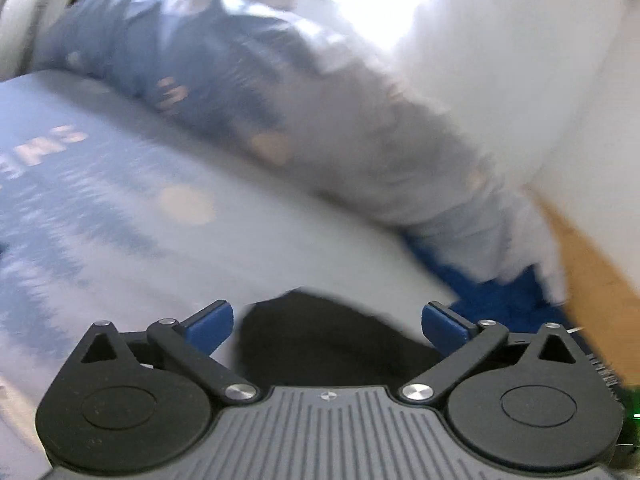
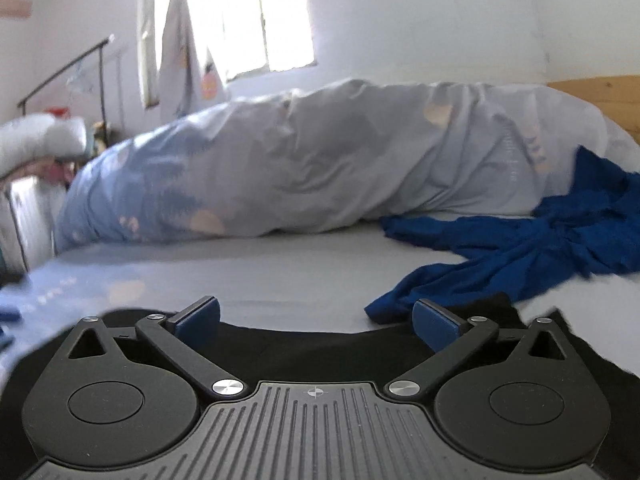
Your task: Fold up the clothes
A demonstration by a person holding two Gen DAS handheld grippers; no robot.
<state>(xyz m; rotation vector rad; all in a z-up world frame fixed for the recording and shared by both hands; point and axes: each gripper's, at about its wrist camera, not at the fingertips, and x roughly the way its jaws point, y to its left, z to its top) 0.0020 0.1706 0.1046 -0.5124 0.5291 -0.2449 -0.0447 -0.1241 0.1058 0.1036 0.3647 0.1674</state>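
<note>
A black garment (image 2: 312, 350) lies flat on the bed sheet (image 2: 280, 276), right under my right gripper (image 2: 316, 320), which stands open above its far edge. In the left wrist view a corner of the black garment (image 1: 320, 340) shows between the wide-apart blue fingertips of my left gripper (image 1: 326, 320), also open; the view is blurred. A crumpled blue garment (image 2: 540, 240) sprawls at the right on the bed, one end reaching beside the right fingertip (image 2: 436, 324). The blue garment (image 1: 492, 292) appears in the left view too, past the black one.
A rolled light-blue patterned duvet (image 2: 300, 168) lies across the bed behind the clothes. A wooden headboard (image 2: 600, 96) stands at the right. A window (image 2: 260, 16) with a hanging curtain (image 2: 188, 44), a white wall (image 2: 440, 20) and a clothes rack (image 2: 68, 68) are at the back.
</note>
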